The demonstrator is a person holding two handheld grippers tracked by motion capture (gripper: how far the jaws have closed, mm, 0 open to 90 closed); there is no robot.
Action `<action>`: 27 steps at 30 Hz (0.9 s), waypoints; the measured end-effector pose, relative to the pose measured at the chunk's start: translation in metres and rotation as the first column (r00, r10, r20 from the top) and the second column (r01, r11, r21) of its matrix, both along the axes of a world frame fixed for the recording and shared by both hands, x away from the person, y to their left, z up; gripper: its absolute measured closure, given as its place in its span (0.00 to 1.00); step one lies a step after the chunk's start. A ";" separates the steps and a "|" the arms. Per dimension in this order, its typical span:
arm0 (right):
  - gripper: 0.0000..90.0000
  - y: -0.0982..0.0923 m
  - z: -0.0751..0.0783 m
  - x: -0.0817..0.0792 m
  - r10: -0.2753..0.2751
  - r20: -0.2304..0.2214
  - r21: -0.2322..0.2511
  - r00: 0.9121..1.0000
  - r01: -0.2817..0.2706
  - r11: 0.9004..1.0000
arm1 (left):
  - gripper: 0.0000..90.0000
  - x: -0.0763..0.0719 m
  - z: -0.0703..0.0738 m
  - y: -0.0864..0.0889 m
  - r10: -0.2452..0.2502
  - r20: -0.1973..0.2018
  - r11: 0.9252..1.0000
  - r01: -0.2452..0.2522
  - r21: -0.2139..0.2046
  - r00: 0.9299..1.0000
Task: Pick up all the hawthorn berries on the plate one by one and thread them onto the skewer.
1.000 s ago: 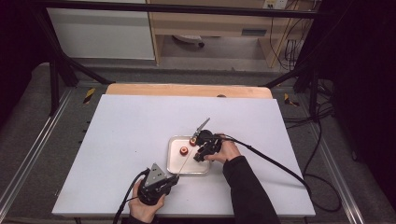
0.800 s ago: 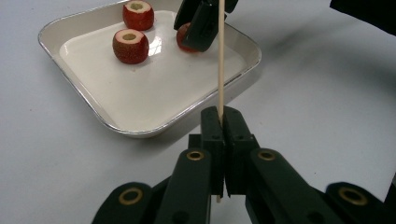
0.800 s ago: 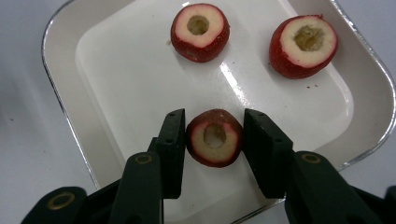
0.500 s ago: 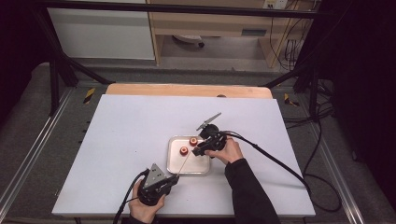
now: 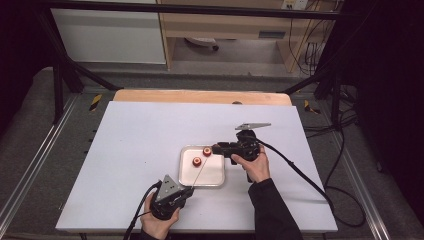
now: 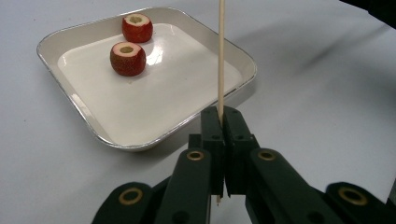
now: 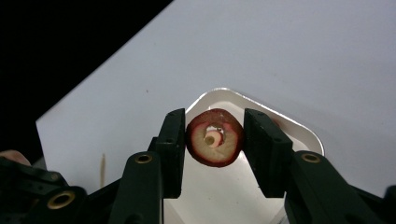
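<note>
A shallow white tray (image 5: 216, 175) lies mid-table with two cored red fruit pieces (image 6: 127, 58) (image 6: 137, 27) in its far corner. My left gripper (image 6: 222, 115), near the table's front edge (image 5: 170, 194), is shut on a thin wooden skewer (image 6: 220, 56) that slants up over the tray. My right gripper (image 7: 215, 122) hovers at the tray's right edge (image 5: 220, 148) with its jaws pointing left. It is shut on a third red slice (image 7: 215, 139), round with a pale hole in its middle, held above a tray corner (image 7: 299, 130).
The white tabletop (image 5: 140, 135) has bare room on all sides of the tray. A wooden strip (image 5: 200, 96) runs along its far edge. Black cables trail from both grippers toward the front and right.
My right gripper has risen and drawn back to the right from the tray with the red slice, and its grey plate has swung level. The left gripper and skewer have stayed put.
</note>
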State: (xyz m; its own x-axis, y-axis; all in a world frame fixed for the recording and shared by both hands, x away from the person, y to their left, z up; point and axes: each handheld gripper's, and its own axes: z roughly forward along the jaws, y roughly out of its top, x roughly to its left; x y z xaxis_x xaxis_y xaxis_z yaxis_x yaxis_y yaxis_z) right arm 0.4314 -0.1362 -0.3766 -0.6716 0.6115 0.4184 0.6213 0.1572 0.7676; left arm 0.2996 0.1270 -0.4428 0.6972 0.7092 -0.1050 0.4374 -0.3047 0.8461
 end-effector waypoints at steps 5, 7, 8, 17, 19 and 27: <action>0.67 -0.013 0.001 -0.008 -0.061 0.010 0.120 0.998 0.059 0.991 | 0.98 0.001 0.001 -0.006 0.002 0.004 1.000 -0.002 -0.001 1.000; 0.67 -0.016 0.001 -0.011 -0.073 0.009 0.161 0.997 0.071 0.984 | 0.98 0.001 0.001 -0.009 0.003 0.004 1.000 -0.003 0.000 1.000; 0.67 -0.016 0.001 -0.012 -0.082 0.009 0.179 0.997 0.079 0.981 | 0.98 0.001 0.002 -0.010 0.001 0.004 1.000 -0.001 0.003 1.000; 0.67 -0.014 0.001 -0.020 -0.120 0.008 0.285 0.993 0.113 0.952 | 0.98 0.004 0.005 -0.023 -0.001 0.015 1.000 0.001 0.006 1.000; 0.67 -0.013 0.001 -0.021 -0.125 0.006 0.295 0.992 0.118 0.948 | 0.98 0.004 0.005 -0.025 0.001 0.014 1.000 -0.001 0.002 1.000; 0.67 -0.008 -0.002 -0.024 -0.151 0.019 0.327 0.988 0.136 0.935 | 0.98 0.007 0.003 -0.030 0.033 -0.013 0.999 -0.033 -0.025 0.999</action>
